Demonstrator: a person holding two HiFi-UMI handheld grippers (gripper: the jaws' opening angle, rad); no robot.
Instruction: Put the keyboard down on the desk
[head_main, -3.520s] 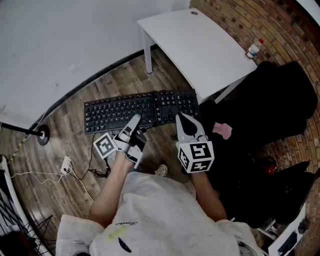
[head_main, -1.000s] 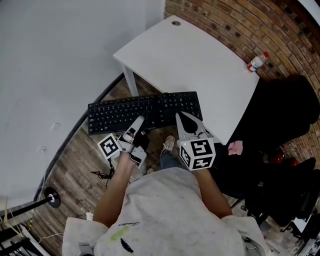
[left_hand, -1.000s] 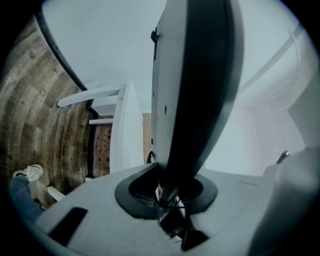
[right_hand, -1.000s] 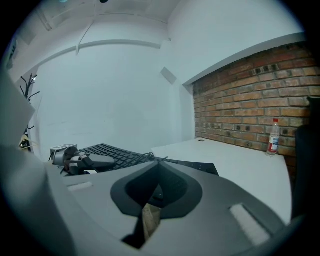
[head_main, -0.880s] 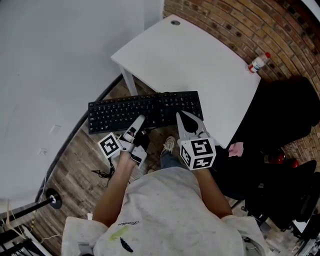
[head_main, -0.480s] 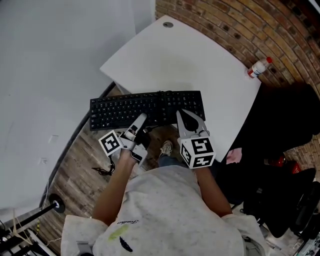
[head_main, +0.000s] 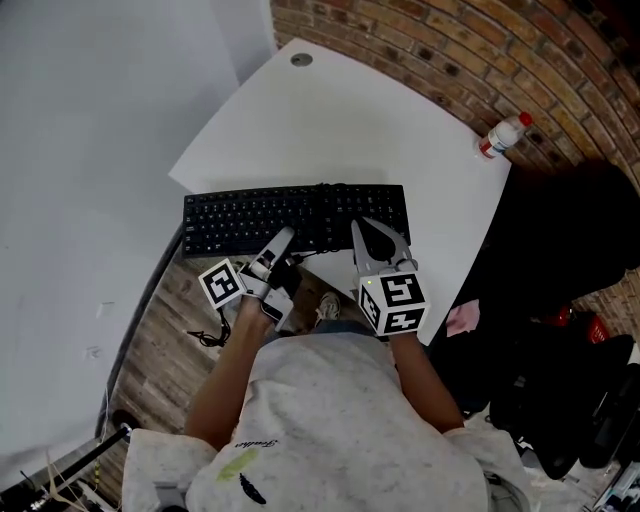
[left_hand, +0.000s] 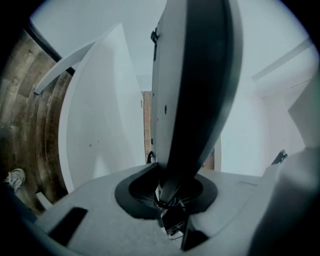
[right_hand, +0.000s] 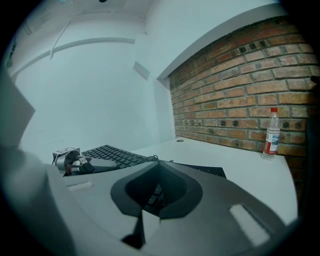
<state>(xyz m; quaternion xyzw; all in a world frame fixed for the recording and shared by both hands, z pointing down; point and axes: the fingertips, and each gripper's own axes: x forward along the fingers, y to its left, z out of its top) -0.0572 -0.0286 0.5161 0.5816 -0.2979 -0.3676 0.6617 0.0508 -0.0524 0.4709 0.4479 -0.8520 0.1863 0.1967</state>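
Black keyboard (head_main: 295, 220) — near edge pinched in the fingers of left gripper (head_main: 281, 237) and right gripper (head_main: 366, 229), over white desk (head_main: 380, 120).

Probably office room: white tabletop (head_main: 330, 130), keyboard (head_main: 250, 220), brick wall (head_main: 450, 50), wood-plank floor (head_main: 170, 330), bottle (head_main: 500, 135).

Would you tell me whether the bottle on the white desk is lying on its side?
No, the bottle stands upright on the desk, close to the brick wall.
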